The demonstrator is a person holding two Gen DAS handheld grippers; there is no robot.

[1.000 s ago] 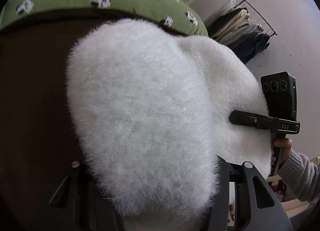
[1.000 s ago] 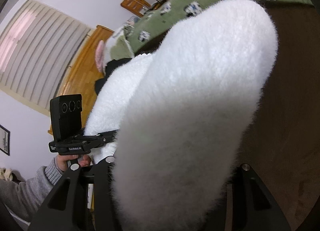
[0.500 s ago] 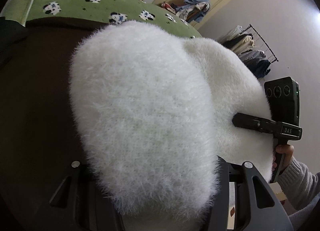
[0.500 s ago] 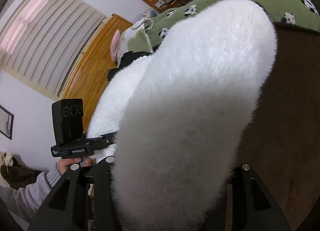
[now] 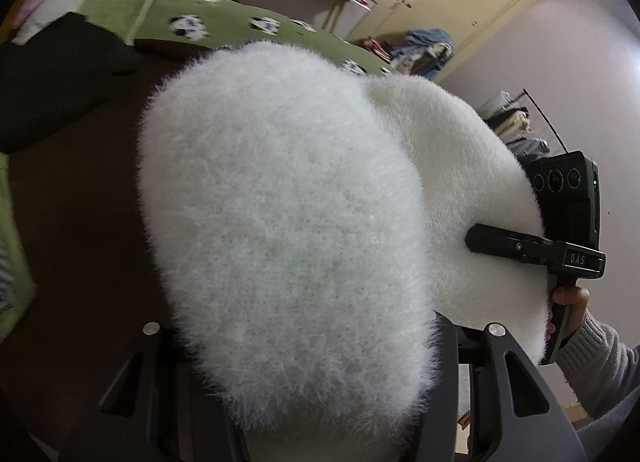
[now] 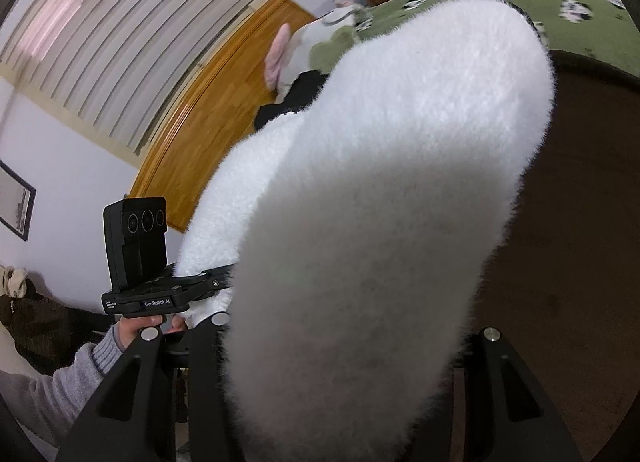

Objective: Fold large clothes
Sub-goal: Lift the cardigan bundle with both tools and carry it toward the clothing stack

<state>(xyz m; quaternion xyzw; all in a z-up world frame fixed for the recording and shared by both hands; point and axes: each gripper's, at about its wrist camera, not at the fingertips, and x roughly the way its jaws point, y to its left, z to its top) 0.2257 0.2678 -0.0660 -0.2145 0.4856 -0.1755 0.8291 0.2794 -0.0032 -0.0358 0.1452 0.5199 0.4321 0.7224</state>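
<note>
— Since the fluffy white long-pile garment (image 5: 288,229) bulges out between both tools, how would you say it handles?

— Soft and limp, I'd judge, and light for its bulk. The fuzzy pile looks slippery, so a shallow pinch could slide off. It is held up in the air over the dark brown bed cover (image 6: 580,221), one end in each tool, and a loop of it sags forward from each.

— And the fingers?

— The left gripper (image 6: 212,280) has its fingers pressed together on one edge of the garment; the right wrist view shows this from the side. The right gripper (image 5: 486,240) likewise pinches the far edge, with its tip sunk into the pile. From their own cameras the fabric hides both sets of tips.

— Where should one take hold?

— Deep on a hem or seam, I think, not on loose fluff, with the two holds kept well apart so the cloth hangs flat.

— What else is about?

— A green bedspread with black-and-white ball prints (image 5: 240,17) along the far edge of the bed, a black cloth (image 5: 52,73) at its far left corner, and a clothes rack with hanging garments (image 5: 516,121) by the wall, well apart.

— Anything in the way?

— Only the black cloth, if the garment is laid down toward that corner.
</note>
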